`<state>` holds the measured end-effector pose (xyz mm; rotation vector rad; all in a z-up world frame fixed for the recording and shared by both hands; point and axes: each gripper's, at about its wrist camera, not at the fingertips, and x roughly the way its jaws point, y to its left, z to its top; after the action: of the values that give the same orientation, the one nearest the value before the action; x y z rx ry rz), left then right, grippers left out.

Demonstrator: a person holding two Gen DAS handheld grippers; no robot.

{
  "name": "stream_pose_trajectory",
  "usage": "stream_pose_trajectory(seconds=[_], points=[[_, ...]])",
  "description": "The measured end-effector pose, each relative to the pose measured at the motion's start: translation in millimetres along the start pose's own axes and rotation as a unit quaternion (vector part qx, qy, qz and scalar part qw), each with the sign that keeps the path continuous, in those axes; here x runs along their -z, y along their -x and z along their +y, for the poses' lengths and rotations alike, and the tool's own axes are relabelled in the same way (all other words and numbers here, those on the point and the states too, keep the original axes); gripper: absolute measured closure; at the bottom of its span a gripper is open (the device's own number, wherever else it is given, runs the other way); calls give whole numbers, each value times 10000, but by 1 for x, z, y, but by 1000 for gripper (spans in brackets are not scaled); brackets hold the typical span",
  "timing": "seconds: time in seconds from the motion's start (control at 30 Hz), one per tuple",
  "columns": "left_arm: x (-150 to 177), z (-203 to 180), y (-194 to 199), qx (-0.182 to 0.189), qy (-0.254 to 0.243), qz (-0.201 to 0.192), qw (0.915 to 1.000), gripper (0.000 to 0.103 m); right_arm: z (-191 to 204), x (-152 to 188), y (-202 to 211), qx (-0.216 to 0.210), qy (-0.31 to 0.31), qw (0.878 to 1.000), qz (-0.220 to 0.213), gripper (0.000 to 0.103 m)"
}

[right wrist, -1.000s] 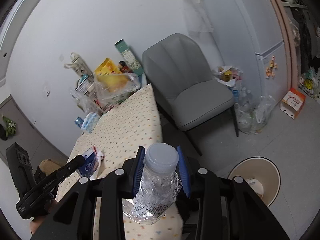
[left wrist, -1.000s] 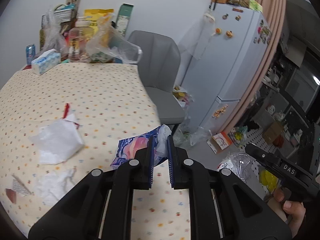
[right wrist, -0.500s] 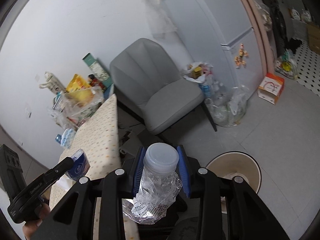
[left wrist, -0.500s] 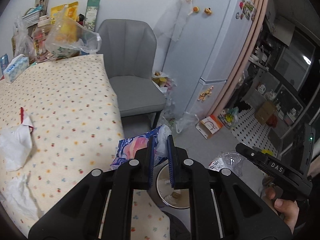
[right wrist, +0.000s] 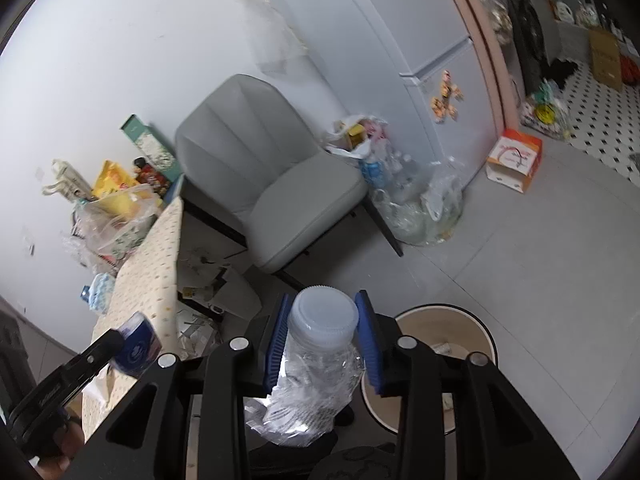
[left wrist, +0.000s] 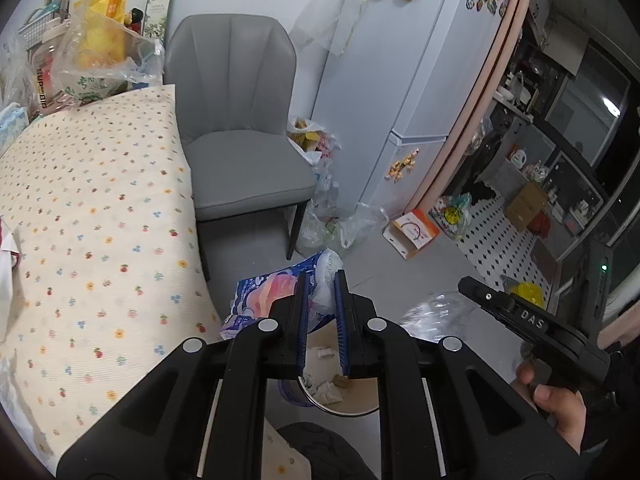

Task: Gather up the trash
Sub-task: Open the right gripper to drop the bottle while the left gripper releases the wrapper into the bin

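My left gripper [left wrist: 320, 276] is shut on a blue and pink wrapper [left wrist: 264, 300] and holds it just off the table's edge. Below it stands the round trash bin [left wrist: 340, 412], with scraps inside. My right gripper [right wrist: 323, 296] carries a crumpled clear plastic bottle [right wrist: 320, 360] with a white cap, beside and above the bin [right wrist: 480, 332]. Its jaws are opening; the bottle still sits between the blue pads and touches them. A hand holds the right gripper [left wrist: 500, 304] at the right of the left wrist view.
The table [left wrist: 100, 220] with a dotted cloth lies on the left, with packets and bags piled at its far end. Behind the bin stand a grey chair [left wrist: 240, 152], bags of bottles [right wrist: 416, 208], an orange box [right wrist: 516, 160] and a white fridge [left wrist: 420, 80].
Both grippers have swung away from over the table towards the floor and the bin, and sunk. The wrapper and the bottle came along. The right pads stand slightly wider.
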<state>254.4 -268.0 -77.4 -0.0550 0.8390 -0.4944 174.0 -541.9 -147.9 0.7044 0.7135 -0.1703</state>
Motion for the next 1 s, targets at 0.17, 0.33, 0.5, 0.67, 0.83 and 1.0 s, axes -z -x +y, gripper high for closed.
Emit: stream_pose_trajectory(seconds=[0.17,0.33,0.5,0.67,0.83,1.0], points=[[1,-10,-14,39,-79,142,9999,90,-24,2,6,63,-244,9997,-79,39],[4,-30,-32,195,-206,307,9991,90,-47,5,21,116,-415,9990,-110,37],[9,-54,-51,410,-337,532,9972,90,-63,7,44,208,-529,9981,-235,34],[15,-76,-71,569,-463,734,9946,90,-78,6,64,289,-654,9967,-396,34],[20,-87,-91,766,-420,1014,9910,89,-88,7,75,348,-757,9954,-472,34],[20,-84,-90,1028,-131,902,9905,34,-93,7,77,348,-788,9951,-477,34]])
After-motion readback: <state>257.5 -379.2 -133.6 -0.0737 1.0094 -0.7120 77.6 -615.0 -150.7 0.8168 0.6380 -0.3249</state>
